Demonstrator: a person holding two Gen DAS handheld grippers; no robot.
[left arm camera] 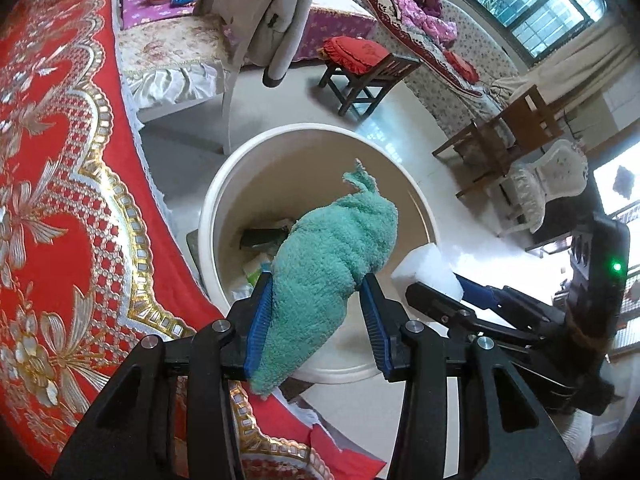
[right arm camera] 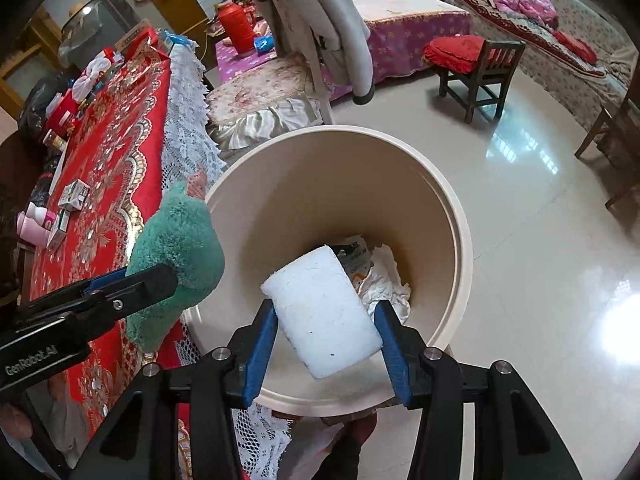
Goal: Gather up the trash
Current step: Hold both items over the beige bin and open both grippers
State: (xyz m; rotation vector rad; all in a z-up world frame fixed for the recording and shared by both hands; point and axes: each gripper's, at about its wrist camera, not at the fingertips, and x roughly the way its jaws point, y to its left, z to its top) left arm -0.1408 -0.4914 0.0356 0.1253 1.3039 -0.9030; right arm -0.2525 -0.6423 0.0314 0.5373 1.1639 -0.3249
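Trash hangs above the cream bin (left arm camera: pixel 224 184): my left gripper (left arm camera: pixel 316 312) loosely straddles the green cloth (left arm camera: pixel 332 248), my right gripper (right arm camera: pixel 326 340) barely pinches the white foam block (right arm camera: pixel 324 308). Beside the red tablecloth (left arm camera: pixel 60 160), the cloth might snag the rim and fall outside.

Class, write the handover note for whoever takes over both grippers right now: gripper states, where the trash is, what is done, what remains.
Left gripper: green towel between the jaws, right pad looks clear; over the bucket.
Right gripper: white foam block between the jaws, over the bucket; contact uncertain.
Done: paper and packaging already lie in the bucket.
Left: let both pieces drop, then check the red table.
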